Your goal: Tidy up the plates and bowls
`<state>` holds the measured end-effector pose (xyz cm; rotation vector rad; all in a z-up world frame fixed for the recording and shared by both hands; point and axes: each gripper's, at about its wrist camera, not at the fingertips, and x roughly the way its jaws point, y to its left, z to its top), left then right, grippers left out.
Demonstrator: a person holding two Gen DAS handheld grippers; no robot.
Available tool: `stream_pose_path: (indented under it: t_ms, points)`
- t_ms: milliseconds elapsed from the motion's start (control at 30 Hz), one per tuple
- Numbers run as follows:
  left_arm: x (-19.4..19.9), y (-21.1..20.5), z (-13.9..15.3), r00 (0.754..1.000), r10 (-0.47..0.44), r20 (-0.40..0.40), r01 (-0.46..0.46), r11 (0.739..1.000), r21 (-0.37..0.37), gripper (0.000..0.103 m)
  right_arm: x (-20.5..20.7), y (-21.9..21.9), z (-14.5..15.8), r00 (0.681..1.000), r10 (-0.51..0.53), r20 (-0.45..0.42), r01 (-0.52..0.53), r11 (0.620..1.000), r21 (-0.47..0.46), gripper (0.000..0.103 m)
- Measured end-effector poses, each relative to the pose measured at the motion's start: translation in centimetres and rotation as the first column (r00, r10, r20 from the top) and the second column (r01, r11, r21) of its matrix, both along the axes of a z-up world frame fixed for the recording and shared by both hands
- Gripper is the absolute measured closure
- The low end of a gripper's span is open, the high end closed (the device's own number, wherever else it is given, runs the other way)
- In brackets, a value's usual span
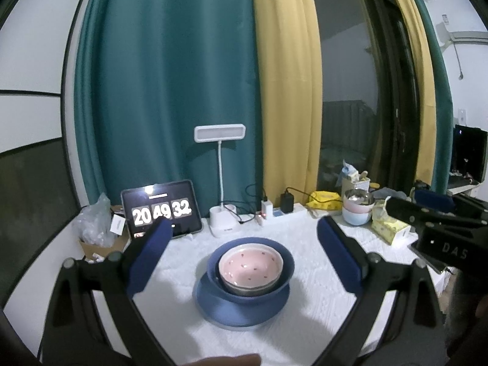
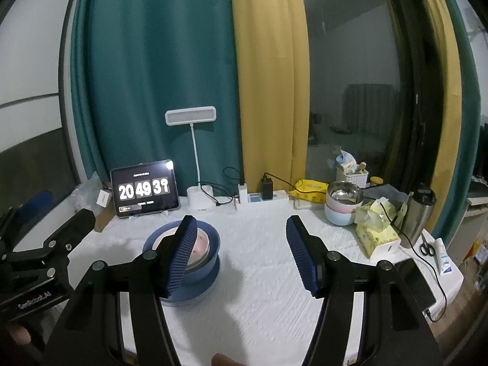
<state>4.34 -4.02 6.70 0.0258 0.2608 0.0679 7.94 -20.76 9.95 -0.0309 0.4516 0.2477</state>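
Observation:
A pink bowl with red dots (image 1: 250,267) sits nested in a blue bowl (image 1: 283,270), and both rest on a blue plate (image 1: 213,308) on the white cloth. My left gripper (image 1: 244,238) hovers above and in front of the stack, open, with nothing between its blue pads. My right gripper (image 2: 239,238) is open and empty over bare cloth to the right of the stack; its left finger (image 2: 180,256) hides part of the blue bowl (image 2: 210,253) on the blue plate (image 2: 195,294). The right gripper's black body (image 1: 433,222) also shows at the right edge of the left wrist view.
At the table's back stand a tablet clock (image 1: 161,209), a white desk lamp (image 1: 219,134), chargers on a power strip (image 2: 265,196) and stacked pastel bowls (image 2: 343,206). A tissue box (image 2: 378,235), steel tumbler (image 2: 418,216), scissors (image 2: 427,248) and phone (image 2: 414,283) crowd the right edge.

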Motion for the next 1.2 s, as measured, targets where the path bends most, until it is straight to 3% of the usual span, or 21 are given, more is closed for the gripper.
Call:
stream_pose_path:
  t_ms: [1200]
  points:
    - [-0.09, 0.16, 0.61, 1.000, 0.001, 0.004, -0.001, 1.000, -0.012, 0.006, 0.10, -0.33, 0.13, 1.000, -0.005, -0.002, 0.005, 1.000, 0.005, 0.039]
